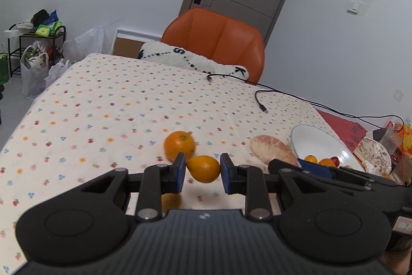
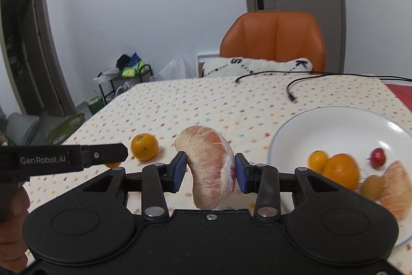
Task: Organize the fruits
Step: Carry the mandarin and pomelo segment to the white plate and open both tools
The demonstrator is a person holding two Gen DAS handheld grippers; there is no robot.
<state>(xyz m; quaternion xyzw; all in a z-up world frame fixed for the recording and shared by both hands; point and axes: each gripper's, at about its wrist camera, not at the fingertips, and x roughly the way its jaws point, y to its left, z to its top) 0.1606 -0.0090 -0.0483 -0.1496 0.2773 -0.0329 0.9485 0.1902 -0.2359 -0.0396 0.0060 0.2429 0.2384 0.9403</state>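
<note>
Between the right gripper's (image 2: 209, 173) blue pads hangs a peeled pomelo segment (image 2: 209, 166), clamped across its middle and lifted off the flowered tablecloth (image 2: 180, 105). It looks soft and light, its membrane easily torn, so a gentle squeeze at the thick part seems wisest. Just to its right waits the white plate (image 2: 334, 125), already holding small oranges, a red fruit and another segment. The left gripper (image 1: 202, 170) closes on a pear-shaped orange fruit (image 1: 203, 168), firm and smooth, maybe slippery. A round orange (image 1: 179, 145) sits close behind; the cable (image 1: 260, 101) lies well clear.
</note>
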